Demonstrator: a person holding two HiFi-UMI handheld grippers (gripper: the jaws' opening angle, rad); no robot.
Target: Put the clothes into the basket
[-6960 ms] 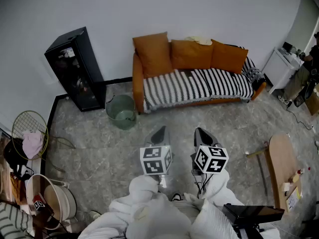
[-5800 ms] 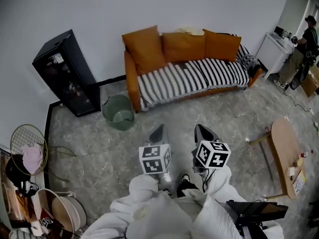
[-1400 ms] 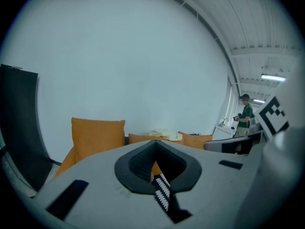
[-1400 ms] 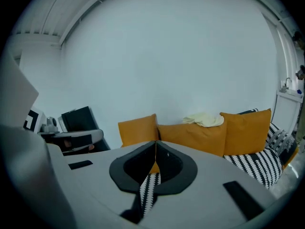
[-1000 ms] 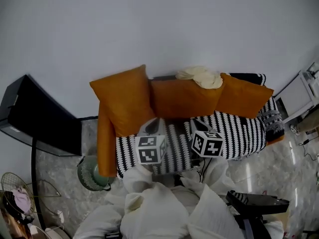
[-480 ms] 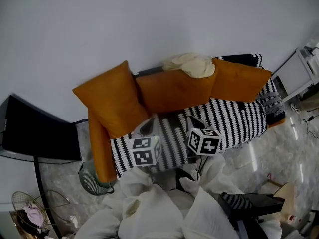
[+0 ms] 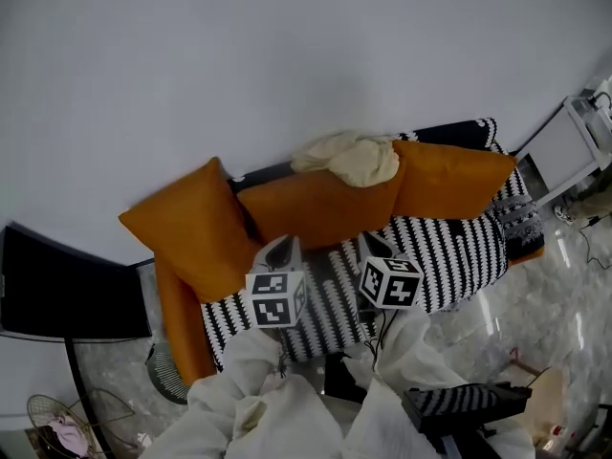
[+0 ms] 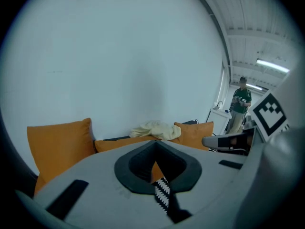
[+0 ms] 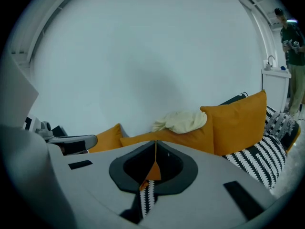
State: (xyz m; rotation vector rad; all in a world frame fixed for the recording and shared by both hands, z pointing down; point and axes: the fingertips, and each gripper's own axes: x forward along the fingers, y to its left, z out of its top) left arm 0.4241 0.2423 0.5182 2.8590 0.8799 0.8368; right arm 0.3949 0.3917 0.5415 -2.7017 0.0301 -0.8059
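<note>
Left gripper (image 7: 283, 245) and right gripper (image 7: 372, 242) side by side over striped sofa (image 7: 449, 245); fingers together on both, nothing clamped. Cream clothes (image 7: 349, 158) heaped atop orange cushions (image 7: 316, 204).

Lighting is even and diffuse, with no hard shadows on the white wall (image 7: 287, 55). A ceiling strip lamp (image 8: 272, 66) glows at upper right. The polished floor (image 7: 535, 295) carries pale glare streaks. Both gripper views show heavy fisheye bending and black corners. The left gripper (image 8: 156, 144) reads soft at close range.
</note>
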